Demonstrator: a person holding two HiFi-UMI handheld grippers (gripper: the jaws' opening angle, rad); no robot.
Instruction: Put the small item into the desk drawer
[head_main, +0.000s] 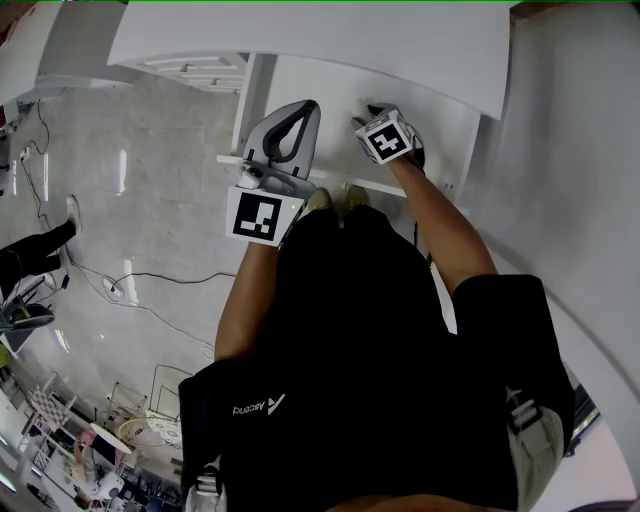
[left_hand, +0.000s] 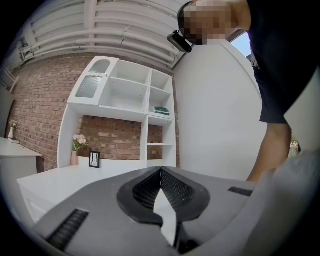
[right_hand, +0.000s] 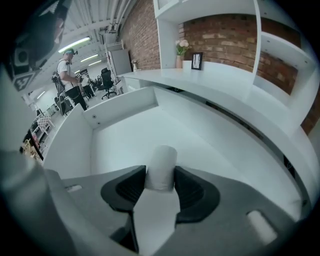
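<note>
Small white cylinder, long axis along the jaws, is sitting clamped in the right gripper, pointing down into the open drawer; left gripper is hanging closed, empty, nearby.

left grey two-jaw gripper points out level, jaws touching at the tips, nothing pinched between them. right grey gripper with the marker cube tips steeply downward, its dark pads squeezing a small white cylinder. both arms are bare and stretched forward from the body, left forearm straight ahead, right forearm angling inward.
</note>
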